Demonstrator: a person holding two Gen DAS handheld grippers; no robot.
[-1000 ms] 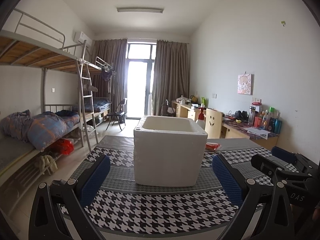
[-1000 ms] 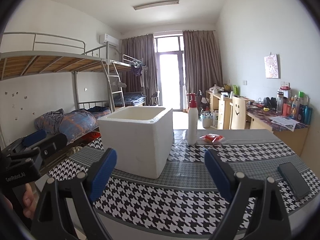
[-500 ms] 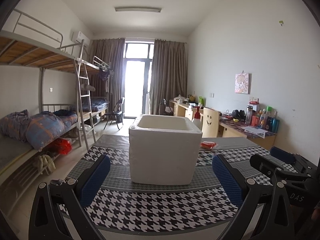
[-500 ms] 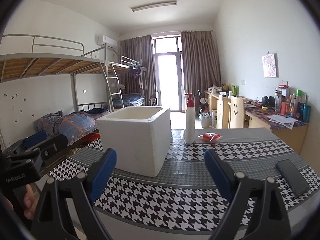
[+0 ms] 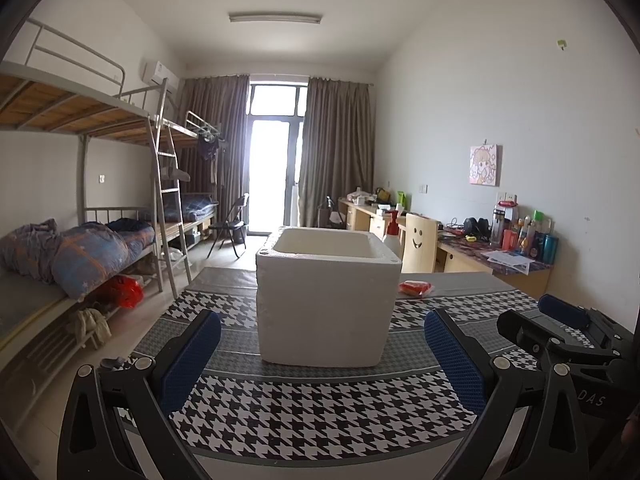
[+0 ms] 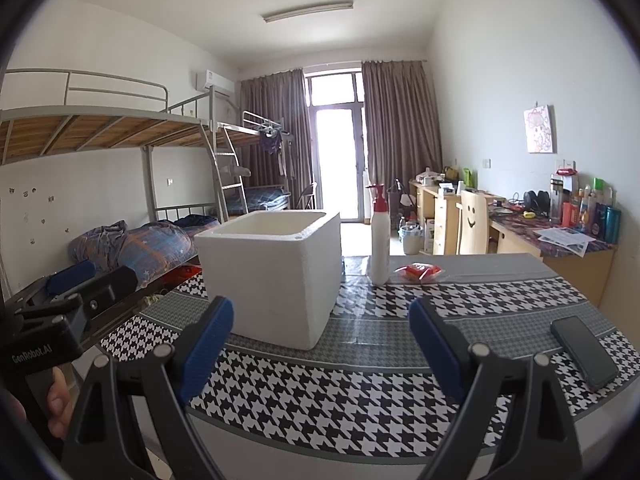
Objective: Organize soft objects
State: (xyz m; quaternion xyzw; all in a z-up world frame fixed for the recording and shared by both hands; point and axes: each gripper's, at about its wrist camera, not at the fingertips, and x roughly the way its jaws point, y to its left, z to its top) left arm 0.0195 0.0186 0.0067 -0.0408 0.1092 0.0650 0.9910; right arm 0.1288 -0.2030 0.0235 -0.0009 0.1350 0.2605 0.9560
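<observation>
One open white foam box point(image 5: 328, 300) is standing on the houndstooth-patterned tablecloth point(image 5: 312, 408), directly ahead of the left gripper point(image 5: 322, 354) and ahead-left of the right gripper point(image 6: 322, 340), touching neither. Both grippers are hovering with blue-padded jaws spread wide, gripping nothing. One small red plastic-wrapped packet point(image 6: 418, 271) is lying beyond the box, just beside one white pump bottle with a red top point(image 6: 379, 236). One dark smartphone point(image 6: 584, 350) is lying at the right edge.
</observation>
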